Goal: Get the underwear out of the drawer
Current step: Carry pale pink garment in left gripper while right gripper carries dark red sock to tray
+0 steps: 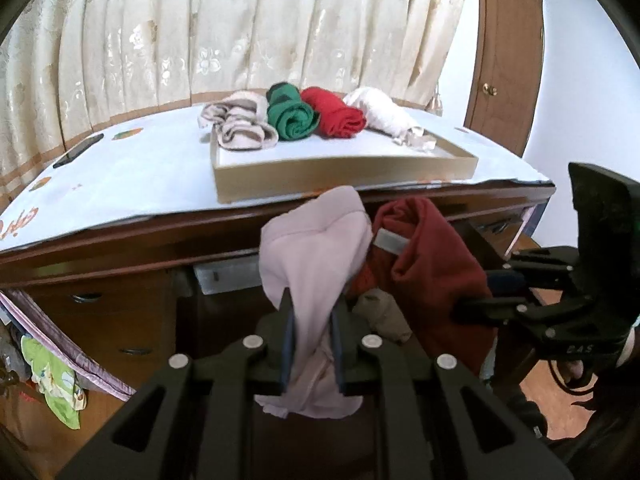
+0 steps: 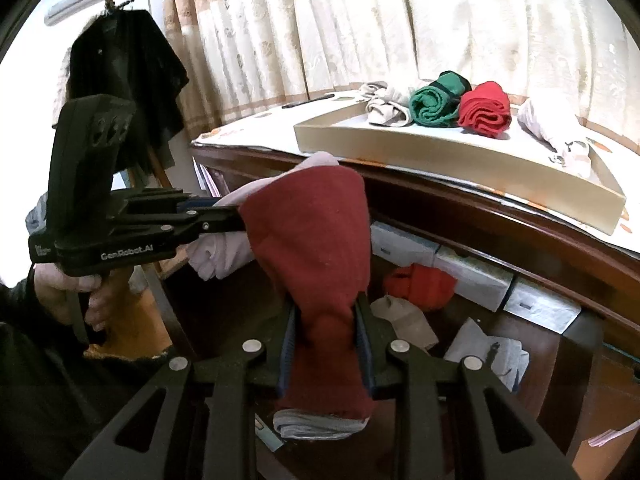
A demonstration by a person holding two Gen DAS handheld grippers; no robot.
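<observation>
Pink underwear (image 1: 316,248): pinched in left gripper (image 1: 311,320), above open drawer (image 2: 520,320). Maroon underwear (image 2: 312,240): pinched in right gripper (image 2: 325,320). Both appeared light, limp; bunched-fold holds looked best.

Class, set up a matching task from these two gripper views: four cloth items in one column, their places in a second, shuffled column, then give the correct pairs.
Items
1. pale pink garment
2. dark red garment
3. green roll
4. orange-red cloth

Places
A. lying down in the open drawer
B. clamped in the right gripper
C. in the tray on the desk top
D. clamped in the left gripper

Pairs: 1-D, 2-B, 3-C, 4-A
</observation>
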